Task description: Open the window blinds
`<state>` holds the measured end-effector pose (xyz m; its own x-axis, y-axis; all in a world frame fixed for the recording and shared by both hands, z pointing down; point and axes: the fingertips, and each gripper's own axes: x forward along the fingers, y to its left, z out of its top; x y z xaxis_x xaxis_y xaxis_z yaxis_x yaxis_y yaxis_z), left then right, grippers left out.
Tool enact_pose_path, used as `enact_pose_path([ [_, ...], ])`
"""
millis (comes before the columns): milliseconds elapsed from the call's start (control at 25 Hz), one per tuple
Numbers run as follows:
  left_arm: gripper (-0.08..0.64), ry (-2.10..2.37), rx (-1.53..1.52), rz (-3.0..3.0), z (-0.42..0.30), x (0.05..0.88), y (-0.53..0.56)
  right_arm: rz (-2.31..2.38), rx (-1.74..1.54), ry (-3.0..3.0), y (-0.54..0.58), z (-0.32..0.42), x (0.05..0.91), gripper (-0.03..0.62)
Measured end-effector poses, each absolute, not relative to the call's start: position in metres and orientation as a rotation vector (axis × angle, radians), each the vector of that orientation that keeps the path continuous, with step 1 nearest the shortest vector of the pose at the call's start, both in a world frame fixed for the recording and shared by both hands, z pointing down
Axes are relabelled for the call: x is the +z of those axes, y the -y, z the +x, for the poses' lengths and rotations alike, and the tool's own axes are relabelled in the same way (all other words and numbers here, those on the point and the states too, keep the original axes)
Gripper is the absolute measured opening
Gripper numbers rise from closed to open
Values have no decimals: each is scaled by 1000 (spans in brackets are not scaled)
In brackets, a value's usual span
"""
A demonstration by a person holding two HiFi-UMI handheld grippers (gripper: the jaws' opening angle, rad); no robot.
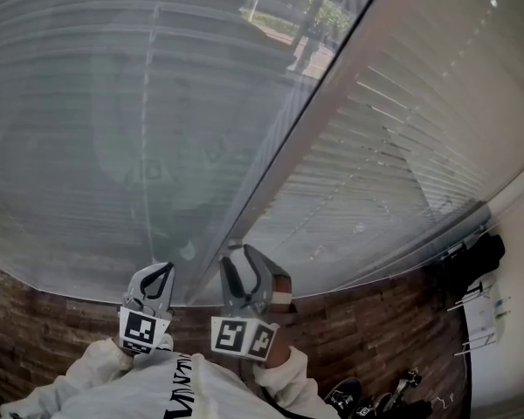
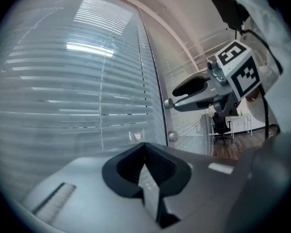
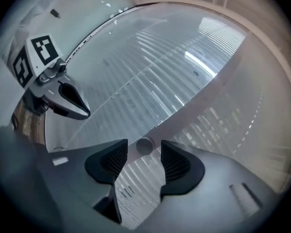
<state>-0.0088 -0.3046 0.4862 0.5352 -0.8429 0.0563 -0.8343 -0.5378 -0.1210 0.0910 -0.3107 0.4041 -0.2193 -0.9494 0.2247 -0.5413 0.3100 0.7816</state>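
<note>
My right hand-held gripper point(image 3: 144, 143) is up at the upright window post point(image 1: 307, 129), jaws well apart. A small round knob point(image 3: 144, 147) on the post sits just between the pads, and neither pad presses on it. My left hand-held gripper point(image 2: 145, 145) is level beside it, jaws together with nothing in them. The window blinds point(image 1: 113, 112) hang right in front of me on both sides of the post, slats lying across the glass.
</note>
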Motion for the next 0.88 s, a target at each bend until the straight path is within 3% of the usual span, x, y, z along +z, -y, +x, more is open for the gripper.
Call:
enact_pose_path([
  [240,0,-1461,-162,-2687,-5,487,304,1244,-898,1678,319,87,411,218],
  [600,0,-1437,-177,-2696,1,482,312,1299,-906,1620,327,87,402,127],
  [880,0,-1453,-195,-2708,1,484,312,1564,-416,2083,326,91,392,127],
])
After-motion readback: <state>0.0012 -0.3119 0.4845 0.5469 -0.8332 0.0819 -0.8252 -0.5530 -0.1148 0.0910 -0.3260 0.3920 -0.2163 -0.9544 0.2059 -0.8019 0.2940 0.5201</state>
